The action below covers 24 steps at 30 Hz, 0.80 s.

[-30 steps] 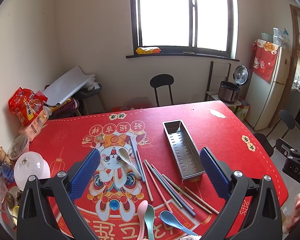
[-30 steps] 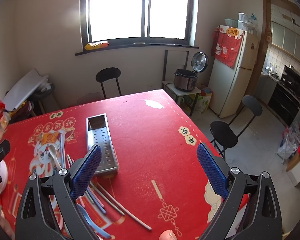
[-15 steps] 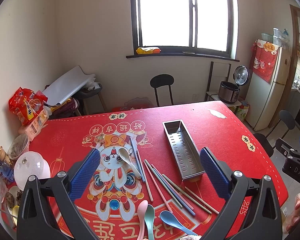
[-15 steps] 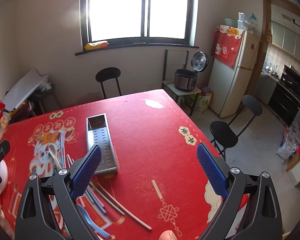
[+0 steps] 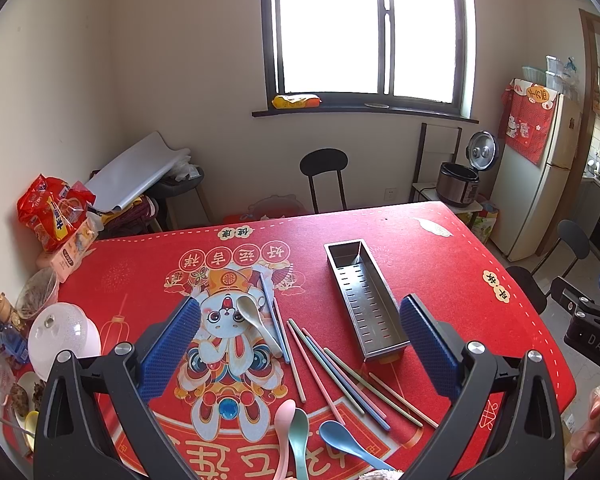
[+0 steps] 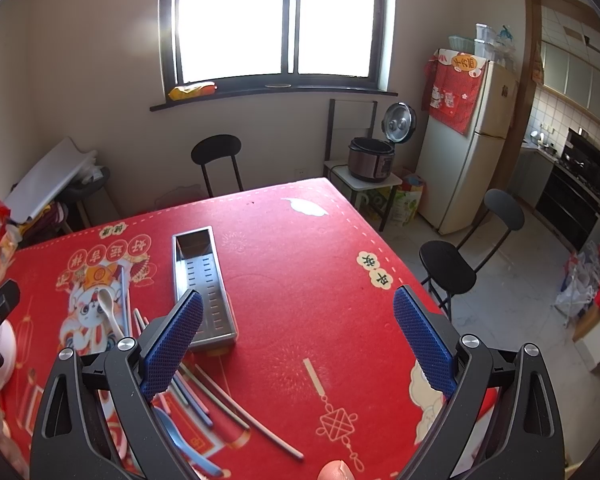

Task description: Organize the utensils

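Fingers of the left gripper stand spread wide and hold nothing. Between them lie the scattered chopsticks and a white spoon, with pink, green and blue spoons nearer the base. Touching nothing, the steel tray sits just inside the right-hand finger. Over the red tablecloth the right gripper is equally wide apart and empty, the tray just beyond its left-hand finger.

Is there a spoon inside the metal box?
No, the metal box has nothing inside it, and the white spoon lies on the red tablecloth beside the chopsticks.
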{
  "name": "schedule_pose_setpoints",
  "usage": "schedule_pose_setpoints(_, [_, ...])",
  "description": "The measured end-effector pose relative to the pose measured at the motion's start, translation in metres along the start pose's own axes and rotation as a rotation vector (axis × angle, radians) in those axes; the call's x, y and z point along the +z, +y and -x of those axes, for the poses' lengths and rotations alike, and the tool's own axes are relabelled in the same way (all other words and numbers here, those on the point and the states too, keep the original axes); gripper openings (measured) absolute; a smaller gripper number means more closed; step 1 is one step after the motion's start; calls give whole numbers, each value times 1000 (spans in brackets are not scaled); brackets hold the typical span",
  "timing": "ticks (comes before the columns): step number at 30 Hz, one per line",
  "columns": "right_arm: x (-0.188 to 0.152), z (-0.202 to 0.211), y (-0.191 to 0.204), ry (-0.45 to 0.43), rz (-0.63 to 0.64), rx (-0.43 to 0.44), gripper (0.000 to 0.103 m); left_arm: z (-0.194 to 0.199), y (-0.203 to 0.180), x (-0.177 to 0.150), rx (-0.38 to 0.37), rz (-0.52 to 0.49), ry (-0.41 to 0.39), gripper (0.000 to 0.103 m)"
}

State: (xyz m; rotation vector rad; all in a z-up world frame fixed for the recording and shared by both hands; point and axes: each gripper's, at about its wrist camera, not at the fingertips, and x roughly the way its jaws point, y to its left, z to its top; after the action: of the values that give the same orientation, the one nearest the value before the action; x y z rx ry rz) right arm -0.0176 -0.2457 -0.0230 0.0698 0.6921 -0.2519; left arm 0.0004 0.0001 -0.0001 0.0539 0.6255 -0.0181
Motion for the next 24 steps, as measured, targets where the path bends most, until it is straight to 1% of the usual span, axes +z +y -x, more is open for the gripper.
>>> schedule_pose_setpoints(16, [-3, 0, 2, 3, -4, 2, 93, -1, 0, 0, 2, 3, 3, 97])
schedule_pose_setpoints(18, [-4, 0, 2, 5, -5, 3, 93, -5, -4, -2, 6, 6, 7, 97])
schedule_pose_setpoints(19, [-5, -1, 2, 6, -6, 4, 93, -3, -3, 2, 8, 9, 10, 97])
schedule_pose_setpoints(24, [-5, -3, 2, 14, -10, 10, 93, -3, -2, 3, 10, 15, 17, 97])
